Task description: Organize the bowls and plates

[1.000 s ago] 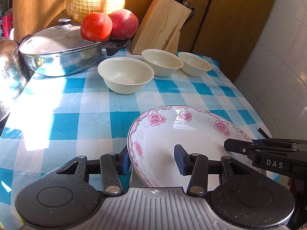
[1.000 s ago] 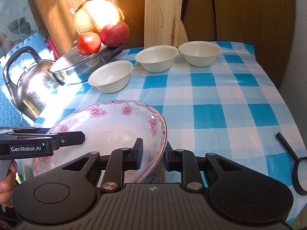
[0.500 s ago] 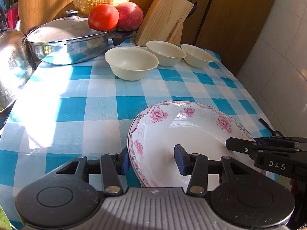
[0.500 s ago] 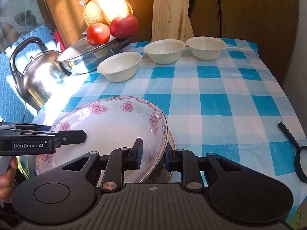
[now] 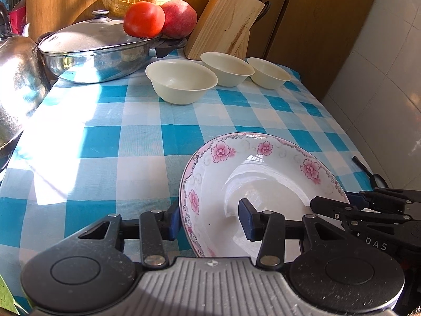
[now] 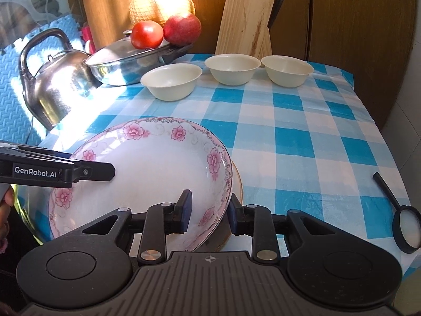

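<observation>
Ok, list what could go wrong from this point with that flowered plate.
1. Both the left gripper and the right gripper straddle the floral plate at its rim with their jaws apart; a loose or uneven grip could let it slip or tip.
2. The plate sits over a gold-rimmed plate at the table's near side; a slip could knock them together.
3. The magnifying glass lies near the edge and could be swept off.

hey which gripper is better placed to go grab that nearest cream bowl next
Probably the left. Both grippers straddle the floral plate's rim, but the nearest cream bowl lies straight ahead of the left gripper; from the right gripper it sits off to the left.
</observation>
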Demonstrator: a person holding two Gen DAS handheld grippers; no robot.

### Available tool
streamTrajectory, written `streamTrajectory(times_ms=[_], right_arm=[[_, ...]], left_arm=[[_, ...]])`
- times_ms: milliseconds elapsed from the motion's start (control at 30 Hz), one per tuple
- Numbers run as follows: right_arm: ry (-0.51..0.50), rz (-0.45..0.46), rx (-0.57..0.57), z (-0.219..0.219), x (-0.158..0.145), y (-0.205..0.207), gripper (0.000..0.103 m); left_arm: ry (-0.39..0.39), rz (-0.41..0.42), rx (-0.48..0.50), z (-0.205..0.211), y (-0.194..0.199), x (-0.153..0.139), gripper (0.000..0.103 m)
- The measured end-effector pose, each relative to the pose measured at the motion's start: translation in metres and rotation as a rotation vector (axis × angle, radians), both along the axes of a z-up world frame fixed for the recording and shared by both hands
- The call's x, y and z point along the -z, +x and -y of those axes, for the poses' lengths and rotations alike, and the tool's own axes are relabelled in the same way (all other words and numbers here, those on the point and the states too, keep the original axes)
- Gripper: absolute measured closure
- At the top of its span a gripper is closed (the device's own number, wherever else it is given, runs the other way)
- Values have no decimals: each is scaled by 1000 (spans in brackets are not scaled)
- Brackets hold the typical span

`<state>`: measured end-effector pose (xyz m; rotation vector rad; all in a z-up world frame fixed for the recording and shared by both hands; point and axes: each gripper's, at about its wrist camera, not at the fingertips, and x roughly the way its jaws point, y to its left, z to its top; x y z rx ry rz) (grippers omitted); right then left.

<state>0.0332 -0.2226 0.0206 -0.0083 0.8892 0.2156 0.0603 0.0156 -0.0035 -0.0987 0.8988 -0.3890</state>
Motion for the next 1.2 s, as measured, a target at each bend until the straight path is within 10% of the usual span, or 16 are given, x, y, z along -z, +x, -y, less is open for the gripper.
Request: streamTrajectory(times_ms=[767,1200], right_arm=[[-24,53,61,8,-1,5,59],[58,108,123,11,-26,79,56]], left_arm=[[-86,73,-94,-17,14,-21,65],[-115,29,-217,-17,100,-18,65]])
